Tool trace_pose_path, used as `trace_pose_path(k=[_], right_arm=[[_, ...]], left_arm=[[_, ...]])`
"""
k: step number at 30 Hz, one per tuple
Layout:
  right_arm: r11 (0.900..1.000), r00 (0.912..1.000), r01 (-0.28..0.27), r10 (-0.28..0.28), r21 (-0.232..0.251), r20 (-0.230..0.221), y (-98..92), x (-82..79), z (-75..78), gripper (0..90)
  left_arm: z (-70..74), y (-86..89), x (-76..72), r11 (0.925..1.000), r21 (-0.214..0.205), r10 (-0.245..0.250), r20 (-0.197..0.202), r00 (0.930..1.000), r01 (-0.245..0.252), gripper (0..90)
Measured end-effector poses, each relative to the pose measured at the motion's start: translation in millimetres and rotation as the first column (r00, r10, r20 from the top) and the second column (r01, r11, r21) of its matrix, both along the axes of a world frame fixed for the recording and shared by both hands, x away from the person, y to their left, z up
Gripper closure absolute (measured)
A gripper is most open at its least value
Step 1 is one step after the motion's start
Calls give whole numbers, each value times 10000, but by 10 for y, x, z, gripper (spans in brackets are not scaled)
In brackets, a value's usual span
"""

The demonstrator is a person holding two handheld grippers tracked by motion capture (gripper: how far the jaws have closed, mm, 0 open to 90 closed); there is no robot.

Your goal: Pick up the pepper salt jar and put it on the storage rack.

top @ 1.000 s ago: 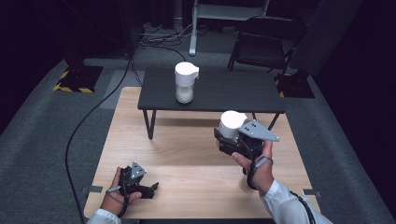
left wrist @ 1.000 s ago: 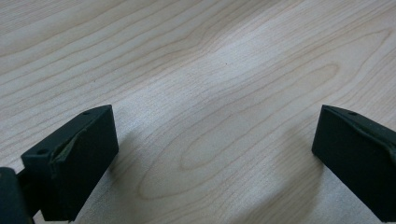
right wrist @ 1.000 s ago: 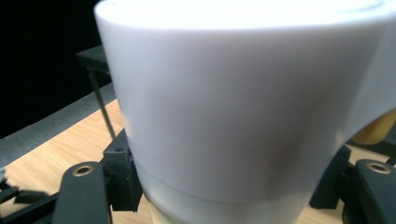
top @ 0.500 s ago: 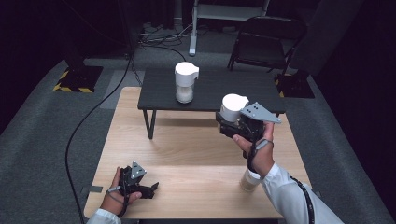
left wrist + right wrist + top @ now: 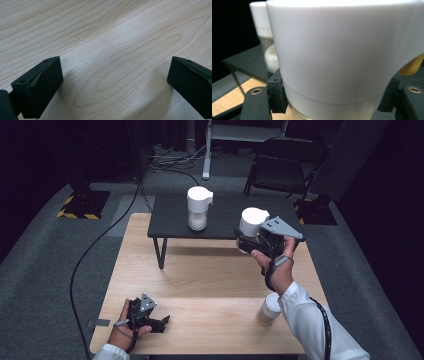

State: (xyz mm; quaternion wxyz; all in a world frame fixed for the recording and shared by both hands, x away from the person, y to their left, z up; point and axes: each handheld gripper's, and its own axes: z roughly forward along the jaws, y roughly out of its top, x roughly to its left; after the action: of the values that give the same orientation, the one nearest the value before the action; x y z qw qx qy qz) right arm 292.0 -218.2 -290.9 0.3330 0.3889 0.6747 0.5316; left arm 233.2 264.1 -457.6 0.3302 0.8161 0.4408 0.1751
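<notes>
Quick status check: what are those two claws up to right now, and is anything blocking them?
Right claw shut on white-lidded jar, beside low black table. Left claw open, empty, on wooden tabletop. Second white-lidded jar on black table, well apart.

The high view is lit from above: the pale wooden table (image 5: 210,285) is bright while the room around it falls into near black. The low black table (image 5: 225,215) throws a soft shadow onto the wood. In the right gripper view the white-lidded jar (image 5: 342,50) is close, blurred and glaring at its top. The left gripper view is sharp, with soft shadows beside the claw (image 5: 115,85).
</notes>
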Motion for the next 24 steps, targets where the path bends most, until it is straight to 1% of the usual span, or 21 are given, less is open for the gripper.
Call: trace_pose_path(k=[2,5,8,11,18,24], right_arm=[[10000,9999,46,-46,11,115,-10,40,4,297],[9999,9998,44,-47,149,214,-26,98,9,297],[9999,9994,116,-120,125,320,-14,142,22,297],[9998,9994,104,-111,196,335,-10,198,26,297],[9998,9990,147,-153,150,408,43,330,32,297],[9995,9989,121,-134,304,440,76,451,54,297]], left_arm=[[1,-1,0,10000,3,6,-7,10000,-6,2],[1,-1,0,10000,3,4,-6,10000,-4,2],[1,-1,0,10000,6,3,-4,10000,-3,2],[1,0,0,10000,7,-4,0,10000,4,2],[2,1,2,10000,4,-9,-8,10000,9,2],[1,1,2,10000,-1,-10,-8,10000,10,2]])
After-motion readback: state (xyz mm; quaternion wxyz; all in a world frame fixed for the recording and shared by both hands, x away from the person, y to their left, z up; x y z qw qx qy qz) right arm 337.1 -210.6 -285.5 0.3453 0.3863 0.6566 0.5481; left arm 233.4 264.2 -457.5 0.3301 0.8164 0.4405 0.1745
